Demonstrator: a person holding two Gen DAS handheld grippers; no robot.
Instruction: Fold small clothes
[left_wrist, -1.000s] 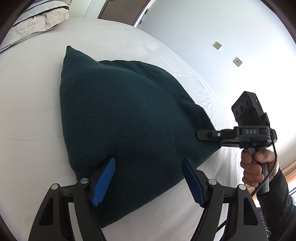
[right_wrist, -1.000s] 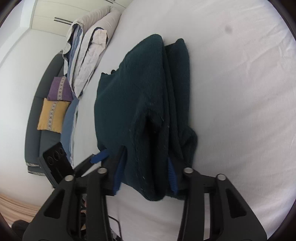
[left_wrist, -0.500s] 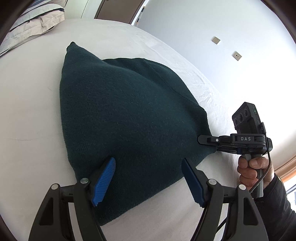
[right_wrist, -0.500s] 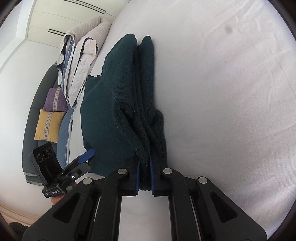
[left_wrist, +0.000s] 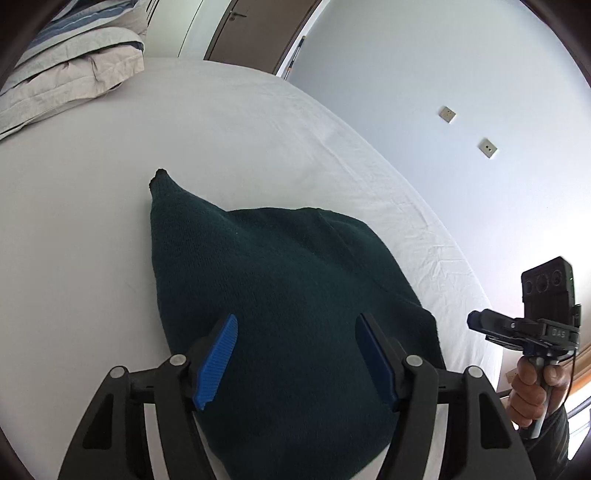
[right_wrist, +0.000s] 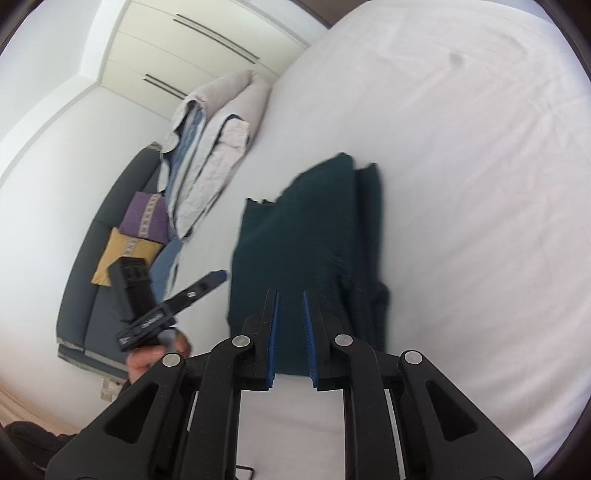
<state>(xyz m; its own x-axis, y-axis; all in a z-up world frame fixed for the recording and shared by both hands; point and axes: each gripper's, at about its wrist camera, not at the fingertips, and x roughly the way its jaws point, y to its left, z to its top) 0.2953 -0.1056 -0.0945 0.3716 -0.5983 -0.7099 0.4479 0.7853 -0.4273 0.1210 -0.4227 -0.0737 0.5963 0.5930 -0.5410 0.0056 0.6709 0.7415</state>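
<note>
Presently, the left hand-held gripper (left_wrist: 297, 360) stands wide open, its blue-padded fingers (left_wrist: 216, 363) spread well apart and holding nothing; whether either pad rests on the cloth beneath cannot be told. The right hand-held gripper (right_wrist: 290, 334) shows a narrow gap between its blue pads, with nothing clamped between them; its own view has the fingertips over the near edge of the garment, and contact cannot be confirmed. In the left wrist view the right hand-held gripper appears at the far right, off the garment's corner and apart from it, gripped by the person's right hand (left_wrist: 533, 389).

The garment is a dark green knitted sweater (left_wrist: 280, 314) folded into a compact bundle. From the left wrist view it shows a smooth, slightly domed upper face tapering to a point at the far end. From the right wrist view several stacked layers show along its right side, with a notched edge at the far end.

The sweater lies on the white sheet of the bed (right_wrist: 461, 184), directly below and ahead of the left hand-held gripper and just in front of the right one. Folded bedding (right_wrist: 210, 147) lies at the bed's far end, well apart from the sweater. A dark sofa (right_wrist: 92, 295) with purple and yellow cushions stands beside the bed.
</note>
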